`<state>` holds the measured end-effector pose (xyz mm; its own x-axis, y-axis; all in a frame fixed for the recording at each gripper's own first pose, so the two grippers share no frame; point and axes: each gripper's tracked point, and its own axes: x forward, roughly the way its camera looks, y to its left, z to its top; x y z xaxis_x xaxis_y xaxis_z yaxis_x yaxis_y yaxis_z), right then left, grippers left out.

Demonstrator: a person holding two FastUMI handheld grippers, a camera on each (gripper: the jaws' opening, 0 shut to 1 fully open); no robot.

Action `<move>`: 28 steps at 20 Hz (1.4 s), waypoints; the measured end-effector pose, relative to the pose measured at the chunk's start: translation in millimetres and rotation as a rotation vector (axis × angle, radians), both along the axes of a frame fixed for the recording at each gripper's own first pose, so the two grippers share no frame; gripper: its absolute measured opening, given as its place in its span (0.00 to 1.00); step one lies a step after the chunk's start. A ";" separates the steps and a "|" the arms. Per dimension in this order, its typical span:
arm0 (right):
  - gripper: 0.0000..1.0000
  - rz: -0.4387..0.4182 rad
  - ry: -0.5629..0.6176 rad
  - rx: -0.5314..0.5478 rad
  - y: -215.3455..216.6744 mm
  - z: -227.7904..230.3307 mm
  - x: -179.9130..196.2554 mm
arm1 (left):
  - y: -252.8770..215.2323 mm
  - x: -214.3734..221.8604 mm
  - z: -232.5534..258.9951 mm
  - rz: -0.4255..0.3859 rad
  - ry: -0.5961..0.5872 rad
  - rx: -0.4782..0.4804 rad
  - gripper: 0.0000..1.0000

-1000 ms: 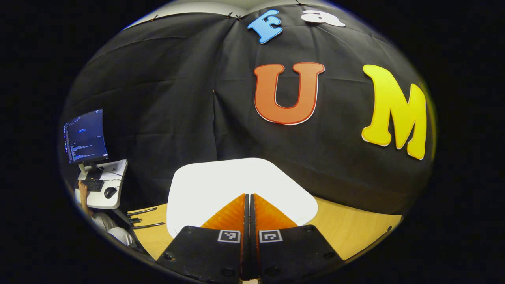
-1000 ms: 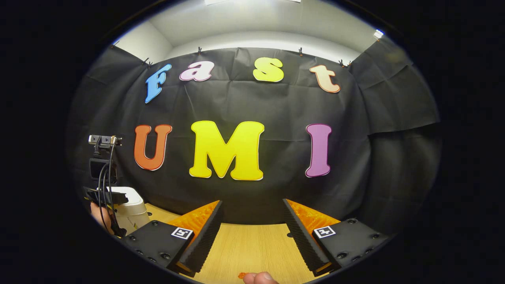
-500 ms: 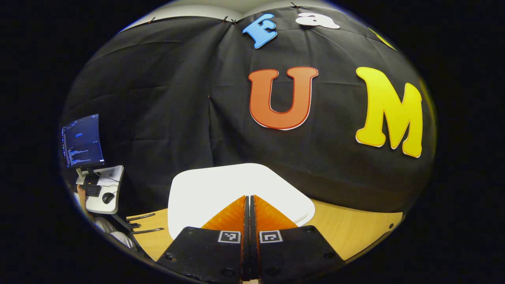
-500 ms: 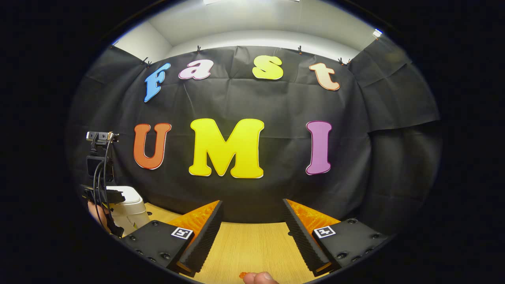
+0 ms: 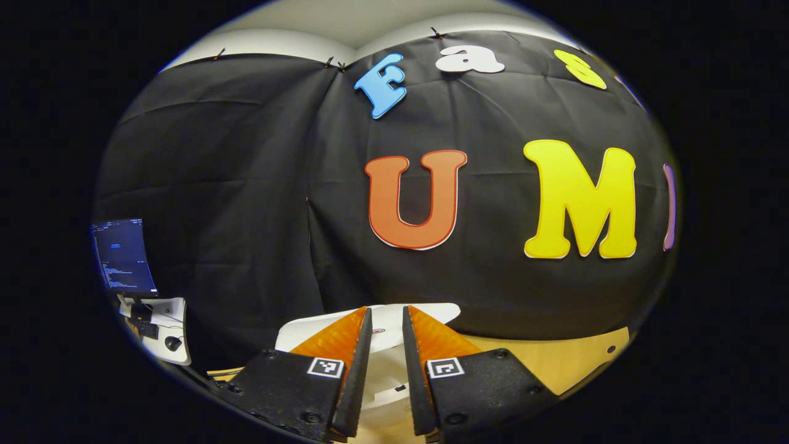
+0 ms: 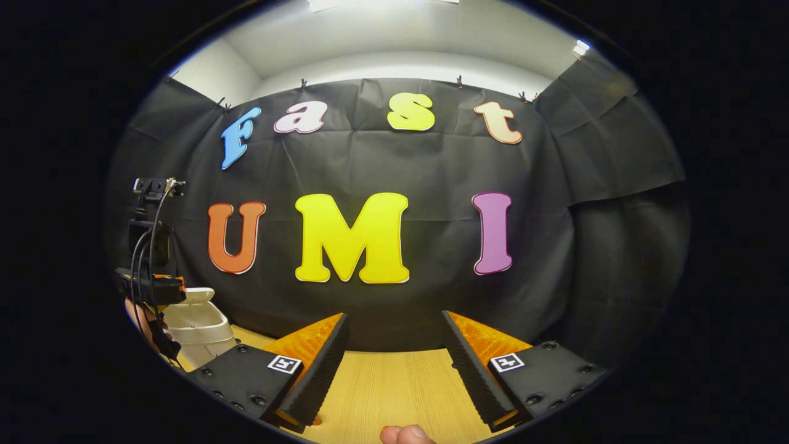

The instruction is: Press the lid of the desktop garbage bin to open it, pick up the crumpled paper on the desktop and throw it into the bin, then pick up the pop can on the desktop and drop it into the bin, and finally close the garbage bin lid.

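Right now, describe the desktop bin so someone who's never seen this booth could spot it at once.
Start at the black cloth wall and drop to the light wooden desk below it. At the desk's left end, seen from the right gripper view, sits the garbage bin, next to the left gripper. It is the one white boxy container there, its flip lid raised.
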<state>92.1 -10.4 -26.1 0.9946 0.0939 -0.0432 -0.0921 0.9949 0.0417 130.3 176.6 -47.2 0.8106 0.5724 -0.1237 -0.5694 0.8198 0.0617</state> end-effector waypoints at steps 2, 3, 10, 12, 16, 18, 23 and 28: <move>0.94 -0.008 0.001 -0.003 -2.7 -2.0 -4.3 | -0.8 1.4 15.3 -0.034 -0.020 0.035 0.44; 0.95 -0.018 -0.005 -0.006 -6.3 -0.3 -6.4 | -4.9 1.9 23.3 -0.054 -0.040 0.050 0.60; 0.93 -0.064 -0.033 -0.013 -25.9 8.3 -16.2 | -40.0 -1.9 47.6 -0.193 -0.091 0.055 0.90; 0.94 -0.078 -0.030 -0.009 -29.8 8.4 -19.0 | -49.7 -4.8 46.8 -0.241 -0.090 0.027 0.97; 0.94 -0.088 -0.027 -0.016 -33.7 7.4 -23.3 | -69.2 -18.3 45.4 -0.297 -0.095 -0.013 0.97; 0.94 -0.084 -0.028 -0.022 -32.5 8.4 -24.6 | -84.6 -23.0 46.0 -0.362 -0.099 -0.021 0.98; 0.94 -0.087 -0.038 -0.032 -34.0 10.8 -29.1 | -119.0 -46.7 52.9 -0.475 -0.139 0.003 0.97; 0.95 -0.066 -0.029 -0.018 -30.4 5.1 -32.3 | -136.4 -61.4 50.7 -0.518 -0.158 -0.044 0.97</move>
